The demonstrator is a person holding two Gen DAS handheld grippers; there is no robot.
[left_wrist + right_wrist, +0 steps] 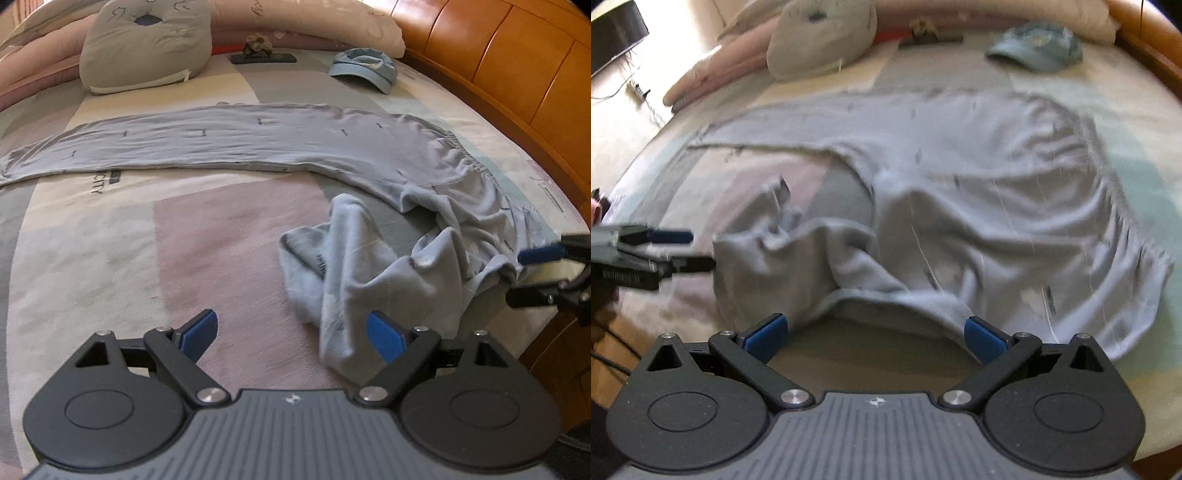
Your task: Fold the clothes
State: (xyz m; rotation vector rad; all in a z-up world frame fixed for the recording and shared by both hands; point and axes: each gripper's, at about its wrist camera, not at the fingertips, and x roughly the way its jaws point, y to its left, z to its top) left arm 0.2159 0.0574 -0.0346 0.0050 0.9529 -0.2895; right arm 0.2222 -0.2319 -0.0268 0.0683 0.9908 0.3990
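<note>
Folding has barely begun: the grey trousers [280, 144] lie on the bedspread [110, 240] below the blue cap [364, 68], one leg flat, the other crumpled. Left gripper [291, 332] and right gripper [875, 332] both hover spread, empty.

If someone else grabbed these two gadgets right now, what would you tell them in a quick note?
Left gripper: jaws open, holding nothing, just short of the bunched trouser leg.
Right gripper: jaws open, empty, at the trousers' near edge by the waistband.
Trousers lie on the bed: one leg spread flat, the other crumpled.
Done: no fold yet.
Left: straighten the crumpled leg, then fold.
</note>
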